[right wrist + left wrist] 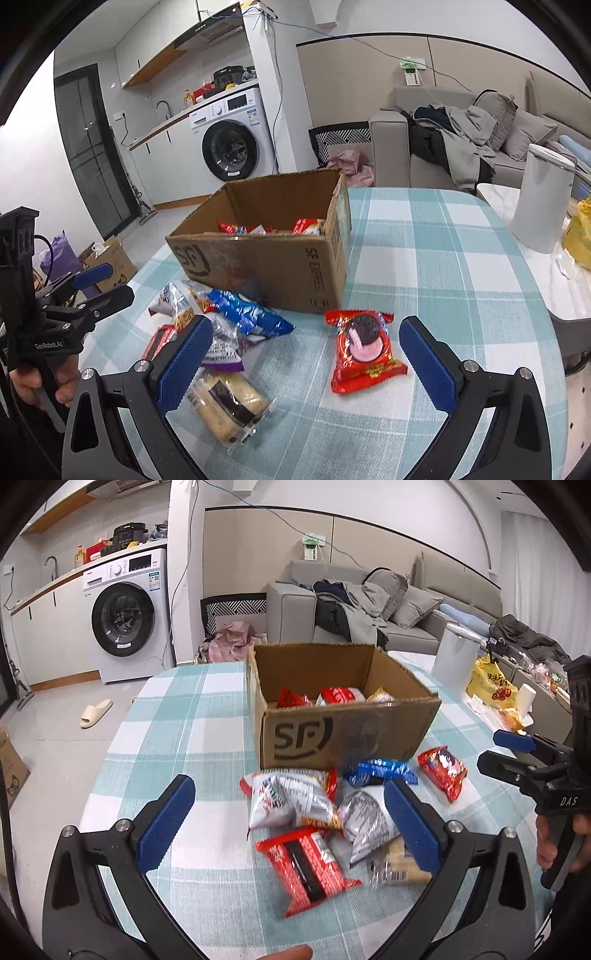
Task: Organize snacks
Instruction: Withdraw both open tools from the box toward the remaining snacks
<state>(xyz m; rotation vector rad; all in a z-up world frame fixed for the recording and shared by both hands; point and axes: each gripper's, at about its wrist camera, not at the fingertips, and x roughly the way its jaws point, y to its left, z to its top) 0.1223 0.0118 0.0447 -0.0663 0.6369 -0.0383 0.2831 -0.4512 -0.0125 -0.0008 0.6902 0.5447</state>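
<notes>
An open SF cardboard box (347, 734) (280, 266) stands on the checked tablecloth (177, 716) with several snack packs inside (332, 696). In front of it lies a loose pile: a red-and-black pack (306, 871), a silver pack (291, 801), a blue pack (380, 771) (247, 314), a clear-wrapped cake (229, 406) and a red cookie pack (364, 350) (441, 771). My left gripper (288, 821) hovers open over the pile, holding nothing. My right gripper (306, 365) is open, empty, with the cookie pack just ahead between its fingers.
A white cylindrical container (543, 199) (454, 657), a yellow bag (491, 686) and a paper cup (526, 698) sit on a side surface to the right. A grey sofa (369, 609) lies behind, a washing machine (125, 616) far left. The rounded table edge drops off on the left.
</notes>
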